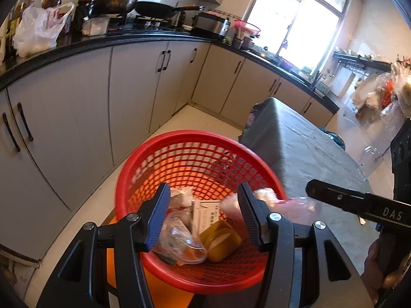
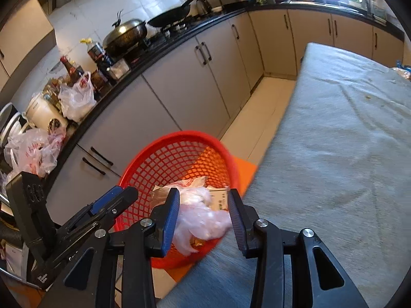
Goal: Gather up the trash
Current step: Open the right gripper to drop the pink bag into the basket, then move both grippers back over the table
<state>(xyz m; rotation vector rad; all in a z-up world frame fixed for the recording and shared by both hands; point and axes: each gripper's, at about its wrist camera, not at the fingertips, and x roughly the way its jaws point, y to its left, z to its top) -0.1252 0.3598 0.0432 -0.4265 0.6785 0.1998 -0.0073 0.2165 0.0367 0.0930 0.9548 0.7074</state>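
Pink bag (image 2: 203,218) sits between right tool's (image 2: 203,217) half-spread pads, over basket (image 2: 164,159) rim, grip unclear. Left tool (image 1: 204,214) half-wide, empty above basket.

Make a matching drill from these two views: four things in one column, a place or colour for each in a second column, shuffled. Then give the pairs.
Things:
1. basket
2. yellow lid
3. wok
4. grey cloth

Places or colours:
A. on the stove
B. red mesh, beside the table
C. covers the table top
D. lies among the trash inside the basket

Pairs: 1-B, 2-D, 3-A, 4-C
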